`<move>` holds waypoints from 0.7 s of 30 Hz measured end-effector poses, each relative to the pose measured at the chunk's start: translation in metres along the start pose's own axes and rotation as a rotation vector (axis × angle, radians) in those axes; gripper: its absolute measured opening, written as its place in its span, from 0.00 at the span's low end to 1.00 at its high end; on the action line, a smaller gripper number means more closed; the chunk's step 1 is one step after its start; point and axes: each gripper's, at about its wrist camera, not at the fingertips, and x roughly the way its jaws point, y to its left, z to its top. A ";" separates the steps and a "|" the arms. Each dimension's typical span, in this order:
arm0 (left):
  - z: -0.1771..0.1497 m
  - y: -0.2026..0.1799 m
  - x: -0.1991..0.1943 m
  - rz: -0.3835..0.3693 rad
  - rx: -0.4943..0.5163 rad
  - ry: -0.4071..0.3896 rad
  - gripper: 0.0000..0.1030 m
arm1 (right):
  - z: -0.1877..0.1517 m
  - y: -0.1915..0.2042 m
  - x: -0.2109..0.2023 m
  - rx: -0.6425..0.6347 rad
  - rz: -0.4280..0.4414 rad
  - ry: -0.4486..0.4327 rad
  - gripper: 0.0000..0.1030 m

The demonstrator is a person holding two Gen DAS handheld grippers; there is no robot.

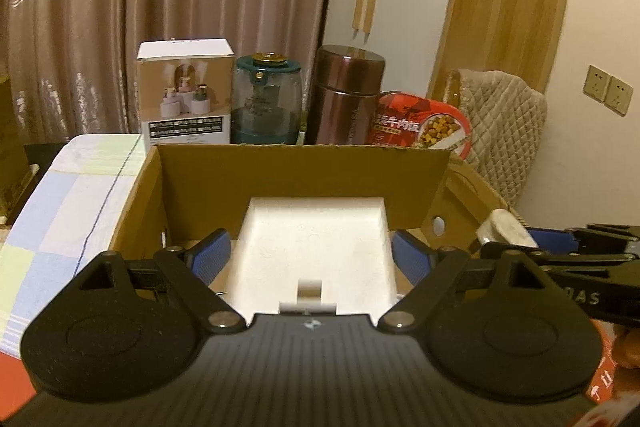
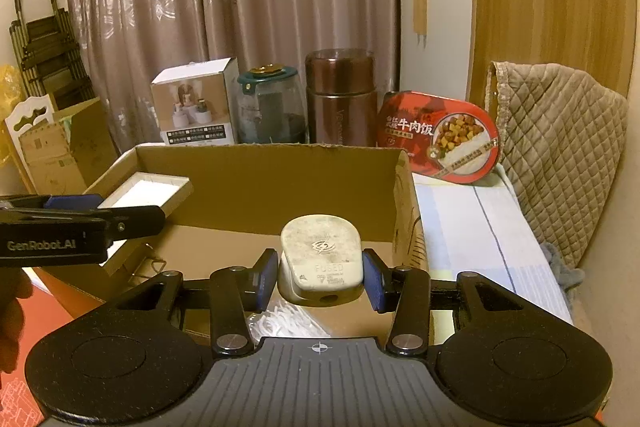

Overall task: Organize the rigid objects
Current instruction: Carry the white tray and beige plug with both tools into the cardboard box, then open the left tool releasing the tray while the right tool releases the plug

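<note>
The right gripper (image 2: 321,277) clamps a white plug (image 2: 320,259) over the cardboard box (image 2: 256,183); the left gripper (image 1: 311,257) straddles a white box (image 1: 316,247) (jaws wide, pads apart from it).

Dim, warm yellowish indoor light, kinda grainy

Fisheye bends the edges, corners go black; curtain (image 2: 224,7) catches shiny glare, white box (image 1: 316,247) is blown out.

left gripper (image 1: 311,261) jaws wide, right gripper (image 2: 320,277) clamped
</note>
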 end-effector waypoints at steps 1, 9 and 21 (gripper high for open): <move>0.000 0.001 -0.001 0.001 0.000 -0.004 0.84 | 0.000 -0.001 -0.001 0.001 -0.001 -0.002 0.41; 0.005 0.003 -0.007 -0.003 -0.021 -0.013 0.84 | 0.000 -0.003 -0.003 0.003 -0.001 -0.002 0.41; 0.007 0.002 -0.009 -0.012 -0.016 -0.013 0.84 | 0.001 -0.001 -0.002 0.000 -0.005 0.002 0.41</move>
